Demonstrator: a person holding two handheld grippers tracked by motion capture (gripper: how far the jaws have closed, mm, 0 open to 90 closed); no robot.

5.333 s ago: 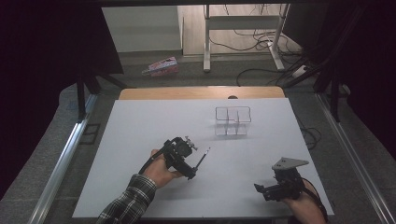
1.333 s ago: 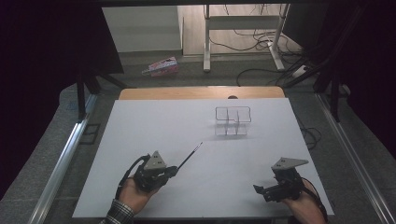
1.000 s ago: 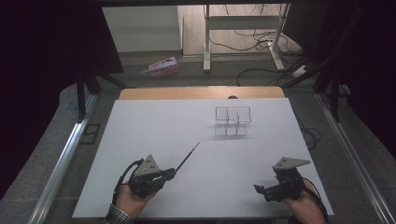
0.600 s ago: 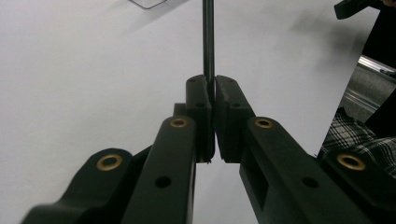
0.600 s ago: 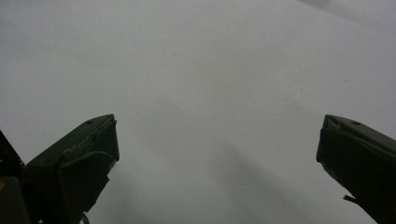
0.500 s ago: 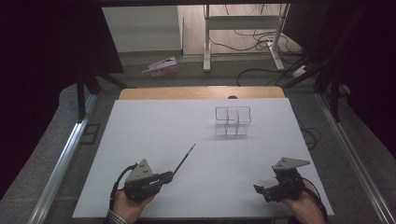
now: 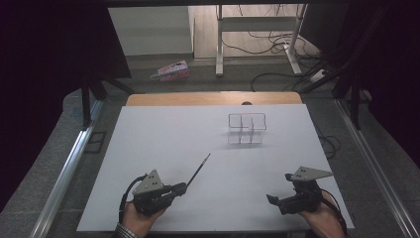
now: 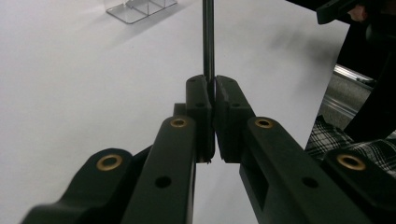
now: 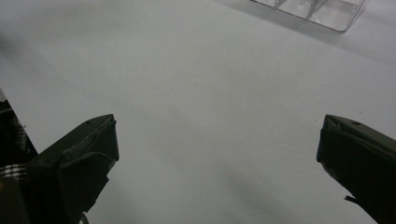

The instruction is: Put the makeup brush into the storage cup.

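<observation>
A thin dark pen (image 7: 198,171) points from my left gripper (image 7: 179,188) toward the clear organiser; it also shows as the pen (image 8: 208,42) rising straight out from between the black jaws. My left gripper (image 8: 214,100) is shut on the pen's near end, low at the table's front left. The clear plastic organiser (image 7: 246,128) with several compartments stands at the table's far middle right, and its corner (image 8: 140,7) and edge (image 9: 310,9) show in the gripper views. My right gripper (image 7: 271,200) rests at the front right, pointing left, its jaws (image 9: 217,149) wide open over bare white table.
The white tabletop (image 7: 173,134) spreads between both hands. A wooden strip (image 7: 213,98) lines the far edge. Metal rails (image 7: 64,173) run along both sides. A pink packet (image 7: 171,71) and cables lie on the floor beyond. A plaid sleeve (image 8: 345,144) shows beside my left gripper.
My left gripper, holding the pen, has drawn back from the table's middle toward the front left edge and settled there. The right gripper has stayed put.
</observation>
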